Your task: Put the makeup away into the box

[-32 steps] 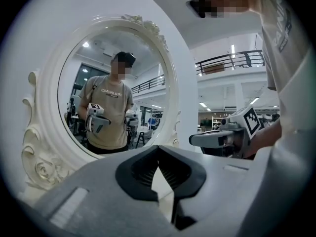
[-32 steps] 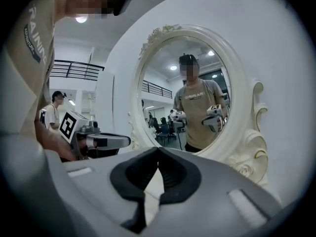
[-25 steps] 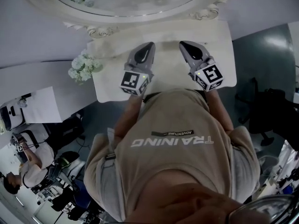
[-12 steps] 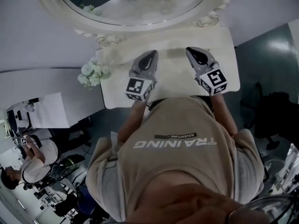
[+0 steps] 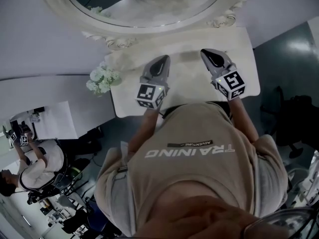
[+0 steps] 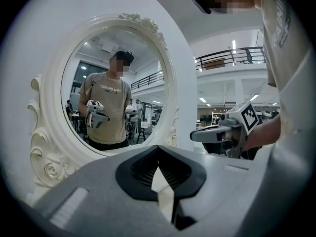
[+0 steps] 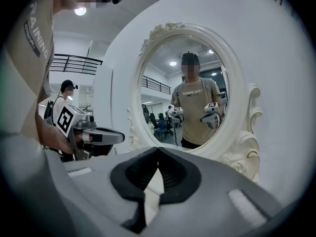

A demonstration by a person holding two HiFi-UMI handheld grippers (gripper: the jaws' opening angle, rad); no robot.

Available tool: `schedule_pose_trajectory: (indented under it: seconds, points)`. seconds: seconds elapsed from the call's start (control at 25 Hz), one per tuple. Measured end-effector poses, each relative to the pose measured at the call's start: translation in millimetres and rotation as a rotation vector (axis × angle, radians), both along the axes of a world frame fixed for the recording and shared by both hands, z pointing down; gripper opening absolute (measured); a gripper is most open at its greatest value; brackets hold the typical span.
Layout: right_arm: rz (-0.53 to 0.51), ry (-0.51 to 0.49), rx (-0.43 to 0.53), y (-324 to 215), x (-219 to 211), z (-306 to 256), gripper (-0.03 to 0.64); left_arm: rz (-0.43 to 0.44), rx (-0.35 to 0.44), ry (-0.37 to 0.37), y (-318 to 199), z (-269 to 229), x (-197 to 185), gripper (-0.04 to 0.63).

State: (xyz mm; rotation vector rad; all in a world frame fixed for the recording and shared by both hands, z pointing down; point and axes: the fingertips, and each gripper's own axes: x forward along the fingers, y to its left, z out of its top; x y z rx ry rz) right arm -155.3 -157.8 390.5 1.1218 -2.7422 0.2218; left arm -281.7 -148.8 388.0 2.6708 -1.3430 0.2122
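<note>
No makeup and no box show in any view. In the head view my left gripper [image 5: 162, 59] and my right gripper [image 5: 209, 53] hover side by side over a white dressing table [image 5: 189, 81], both pointing at an oval mirror [image 5: 144, 6]. In the left gripper view my left gripper [image 6: 158, 150] has its jaws meeting at the tips with nothing between them. The right gripper [image 7: 158, 150] looks the same in its own view, shut and empty. Each gripper view also catches the other gripper, the right gripper [image 6: 217, 132] and the left gripper [image 7: 98, 135].
The ornate white mirror frame [image 6: 42, 147] [image 7: 242, 152] stands close ahead against a white wall. A bunch of white flowers [image 5: 102, 78] sits at the table's left end. Another person [image 5: 30, 158] stands at the lower left, with a dark chair [image 5: 294, 118] at the right.
The head view has drifted, so the table, mirror and flowers sit a little further right and lower. Both grippers keep their places over the table and stay shut.
</note>
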Motion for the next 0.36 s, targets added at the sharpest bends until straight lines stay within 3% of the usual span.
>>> schedule_pose_trajectory:
  seconds: [0.36]
  points:
    - [0.001,0.027,0.029,6.1,-13.4,-2.0,0.003,-0.008,0.024,0.003,0.4,-2.5,-15.2,0.008]
